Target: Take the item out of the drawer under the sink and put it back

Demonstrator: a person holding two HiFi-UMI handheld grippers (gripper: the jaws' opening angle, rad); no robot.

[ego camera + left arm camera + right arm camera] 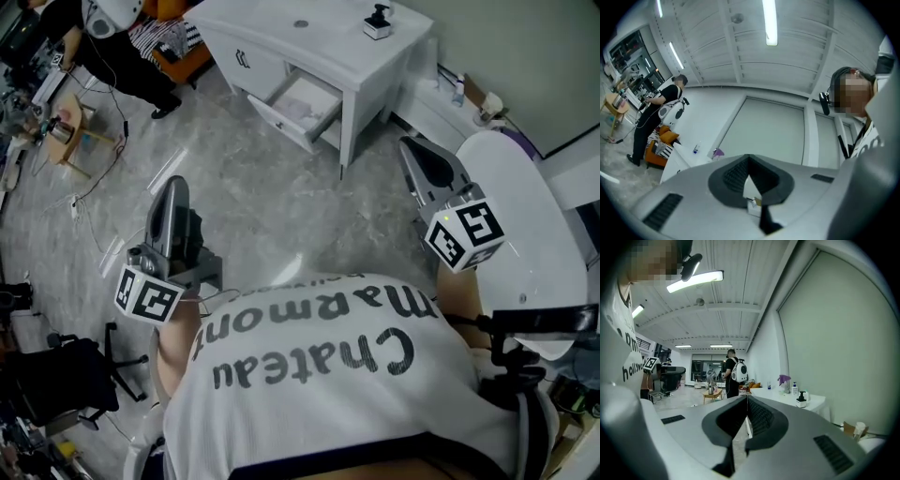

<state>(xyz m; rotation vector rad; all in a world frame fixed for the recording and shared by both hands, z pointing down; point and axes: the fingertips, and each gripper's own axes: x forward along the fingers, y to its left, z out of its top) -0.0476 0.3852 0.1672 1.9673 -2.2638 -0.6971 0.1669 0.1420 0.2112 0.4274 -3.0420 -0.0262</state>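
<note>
Shirt (328, 375): white with dark print, seen from above across the bottom of the head view.
Left gripper (174, 187): held at lower left over the floor. Its jaws are pressed together at the tips and nothing is pinched. In its own view it is tilted up toward the ceiling and a wall.
Right gripper (409, 145): held at centre right, just beside the white top. Its jaws are closed tip to tip, with nothing between them.
Floor (262, 206): grey and marbled, seen between the grippers and the cabinet.
White top (530, 216): rounded, at the right edge of the frame.
Drawer (298, 105): pulled out of the cabinet, upper middle of the frame, well apart from both grippers. Its inside is pale, and the item cannot be told apart there.
Cabinet (361, 75): white, carrying the sink top (309, 33), at the upper middle.
Soap bottle (377, 19): stood upright on the right end of the sink top.
Second person (112, 56): in dark clothes at the upper left, near a small wooden table (66, 131).
</note>
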